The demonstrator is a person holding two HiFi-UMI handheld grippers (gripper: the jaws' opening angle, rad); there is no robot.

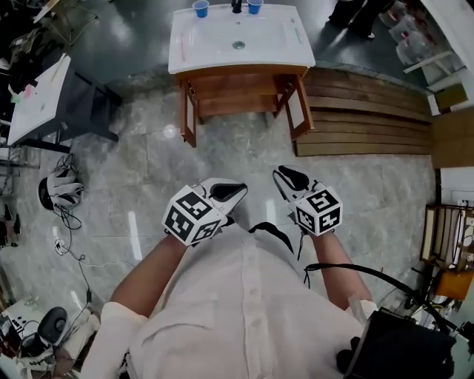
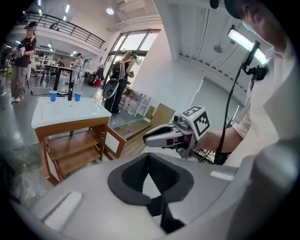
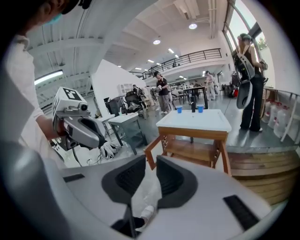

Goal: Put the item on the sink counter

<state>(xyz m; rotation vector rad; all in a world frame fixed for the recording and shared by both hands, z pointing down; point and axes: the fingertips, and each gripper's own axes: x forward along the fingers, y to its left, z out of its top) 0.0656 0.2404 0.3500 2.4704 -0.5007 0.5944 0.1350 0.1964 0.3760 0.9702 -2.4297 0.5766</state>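
Grey marbled floor tiles (image 1: 148,155) fill most of the head view, with a stepped platform of brown wooden planks (image 1: 363,111) at 2 o'clock. At 12 o'clock stands the white rectangular sink counter (image 1: 211,44) on its open wooden frame (image 1: 241,85). Along the counter's far edge sit two small blue cups, one (image 1: 201,8) to the left and one (image 1: 254,6) to the right of a dark tap (image 1: 236,6). A white-topped table (image 1: 37,100) stands at 10 o'clock, well apart from the sink.

Close to the person's white buttoned shirt (image 1: 237,311), at the middle of the view, both tools point toward 12 o'clock, well short of the counter. The left gripper (image 1: 235,190) sits at about 7 o'clock from the right gripper (image 1: 285,176), the two near each other but not touching. Each carries its white cube with black square markers, the left one (image 1: 191,215) and the right one (image 1: 318,211).

In the left gripper view the dark pads meet at their tips, clenched on nothing. In the right gripper view the pads stand a little apart with a narrow slot between them, and only floor and a shoe show through it. Neither tool carries any item, and which thing is meant for the counter cannot be told.
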